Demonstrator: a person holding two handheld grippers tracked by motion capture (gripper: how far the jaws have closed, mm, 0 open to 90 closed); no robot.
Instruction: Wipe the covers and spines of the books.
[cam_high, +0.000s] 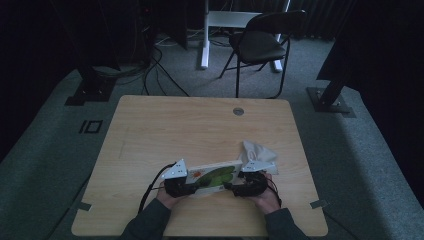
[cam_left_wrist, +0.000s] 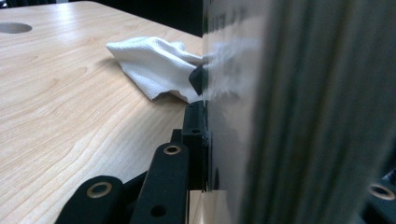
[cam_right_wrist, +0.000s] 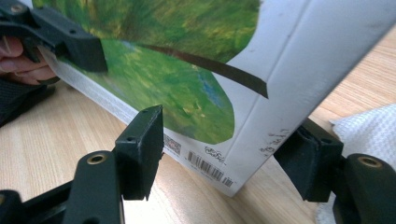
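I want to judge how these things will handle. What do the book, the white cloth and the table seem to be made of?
Book: likely thick glossy board; the white cover shines, and its printed green picture and barcode look smooth.
White cloth: apparently soft woven fabric or textured paper towel; it is crumpled and shows a fine dotted weave.
Table: looks like light wood or wood-pattern laminate, matte, with visible grain lines.

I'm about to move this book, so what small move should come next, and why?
Probably close the right tongs firmly on the book: its corner sits between their jaws, grip unclear, while the left tongs clamp its other end.
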